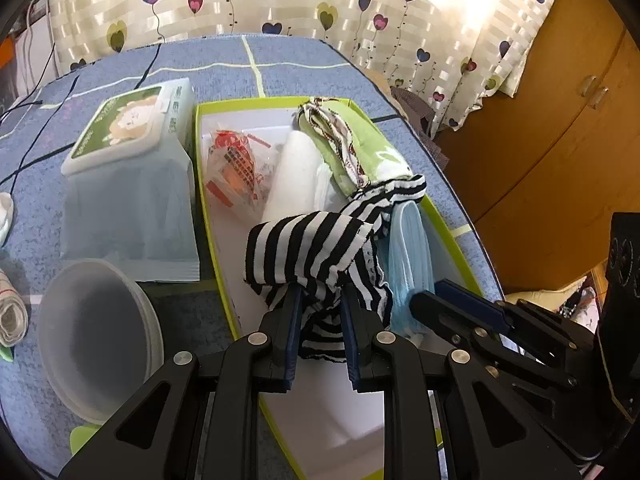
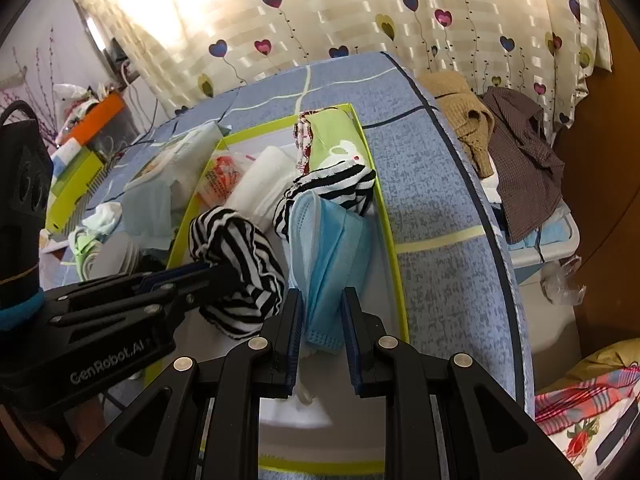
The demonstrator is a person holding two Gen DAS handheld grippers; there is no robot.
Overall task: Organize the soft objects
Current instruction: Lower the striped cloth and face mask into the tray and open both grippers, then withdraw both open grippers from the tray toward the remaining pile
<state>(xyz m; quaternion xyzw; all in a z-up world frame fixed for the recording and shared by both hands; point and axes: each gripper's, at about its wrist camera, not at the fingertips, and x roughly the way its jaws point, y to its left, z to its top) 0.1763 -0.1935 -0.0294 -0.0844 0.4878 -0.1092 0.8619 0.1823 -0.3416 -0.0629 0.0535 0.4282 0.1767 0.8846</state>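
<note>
- Between the left gripper (image 1: 320,292) jaws sits the striped sock (image 1: 308,252), bunched over the green-rimmed box (image 1: 198,152); whether the jaws pinch it, I cannot tell.
- The right gripper (image 2: 322,300) straddles the blue face mask (image 2: 328,236); its grip is equally unclear.
- Beyond, the white roll (image 1: 296,172) and green cloth (image 1: 356,140) already lie boxed.
- Outside, a rolled cloth (image 1: 12,316) seems left.

The left gripper (image 1: 320,300) points steeply down and away, its two dark fingers (image 1: 290,312) standing a narrow gap apart with bunched fabric between them. Just to its right, the right gripper (image 2: 322,304) tilts down at a similar slant, its fingers (image 2: 354,312) set about as narrowly around folded material. The two grippers sit close side by side, angled toward each other.
</note>
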